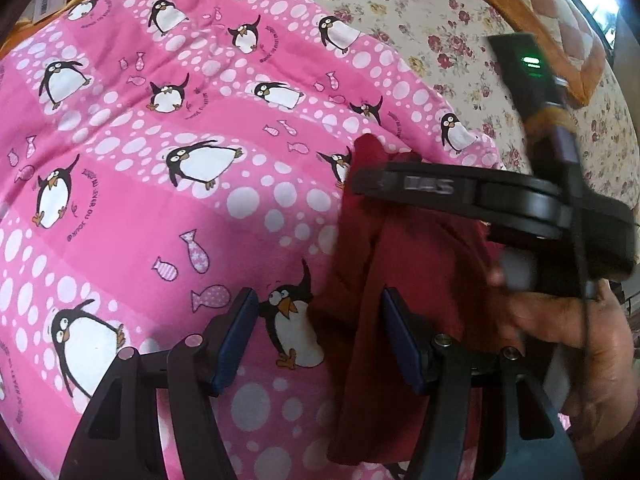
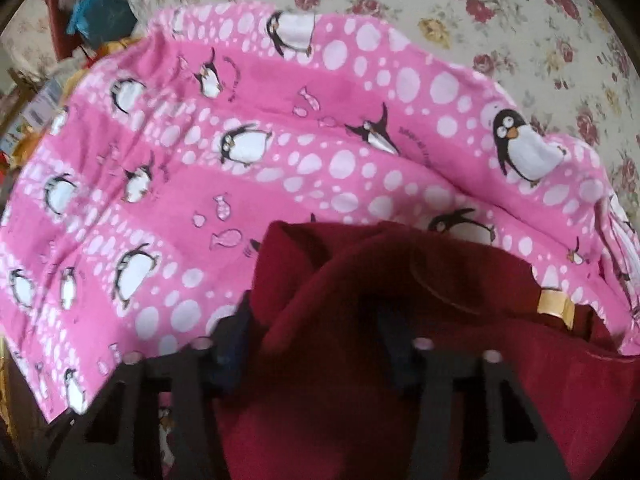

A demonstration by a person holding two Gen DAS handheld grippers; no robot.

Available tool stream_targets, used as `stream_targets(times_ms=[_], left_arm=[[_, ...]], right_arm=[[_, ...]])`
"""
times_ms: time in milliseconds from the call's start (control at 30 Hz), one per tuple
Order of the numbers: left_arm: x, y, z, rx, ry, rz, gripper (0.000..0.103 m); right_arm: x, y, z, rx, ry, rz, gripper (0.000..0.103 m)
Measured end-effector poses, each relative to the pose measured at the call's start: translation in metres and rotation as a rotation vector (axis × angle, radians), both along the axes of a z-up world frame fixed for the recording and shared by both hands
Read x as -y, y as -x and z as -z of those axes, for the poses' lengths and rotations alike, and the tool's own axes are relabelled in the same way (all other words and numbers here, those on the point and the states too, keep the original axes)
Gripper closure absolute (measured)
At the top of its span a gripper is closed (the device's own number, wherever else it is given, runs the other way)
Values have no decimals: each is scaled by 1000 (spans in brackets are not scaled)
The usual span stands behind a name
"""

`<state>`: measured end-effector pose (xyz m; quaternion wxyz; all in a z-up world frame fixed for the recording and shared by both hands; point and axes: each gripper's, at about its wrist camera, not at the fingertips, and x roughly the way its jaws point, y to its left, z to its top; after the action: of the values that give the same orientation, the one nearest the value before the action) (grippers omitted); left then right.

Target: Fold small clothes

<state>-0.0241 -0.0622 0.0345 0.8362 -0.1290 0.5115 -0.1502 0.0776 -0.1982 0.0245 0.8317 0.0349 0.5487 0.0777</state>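
pink penguin blanket [image 1: 160, 208] open leftward, right gripper [image 1: 452, 200] blocking right

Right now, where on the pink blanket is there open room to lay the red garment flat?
Free: the pink blanket left of the red garment, up to its far edge against the floral sheet. Crowded: the near right, where both grippers and a hand gather.

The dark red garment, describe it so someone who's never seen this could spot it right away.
Find the pink penguin-print blanket spread over the floral bedspread. Near its front edge lies the dark red garment, a plain bunched cloth with a small tan tag. It is the only solid, unpatterned fabric there.
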Motion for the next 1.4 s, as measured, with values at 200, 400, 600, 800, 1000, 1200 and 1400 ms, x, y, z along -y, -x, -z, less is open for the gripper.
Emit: stream_targets(times_ms=[200, 400, 600, 800, 1000, 1200, 1400], left_arm=[[11, 5, -2, 2, 50, 74, 60], [19, 7, 1, -8, 94, 125, 86], [21, 14, -7, -30, 183, 150, 103], [49, 36, -42, 10, 204, 211, 103], [97, 58, -75, 32, 239, 311, 103], [160, 76, -90, 37, 247, 401, 103], [206, 90, -84, 5, 236, 445, 103]], right_arm=[[27, 11, -29, 37, -152, -6, 87], [40, 21, -43, 76, -197, 2, 87], [53, 32, -53, 94, -216, 14, 88], [79, 56, -76, 141, -237, 41, 88], [128, 88, -114, 193, -221, 73, 89], [196, 126, -134, 236, -211, 156, 90], [251, 157, -128, 238, -224, 245, 90]])
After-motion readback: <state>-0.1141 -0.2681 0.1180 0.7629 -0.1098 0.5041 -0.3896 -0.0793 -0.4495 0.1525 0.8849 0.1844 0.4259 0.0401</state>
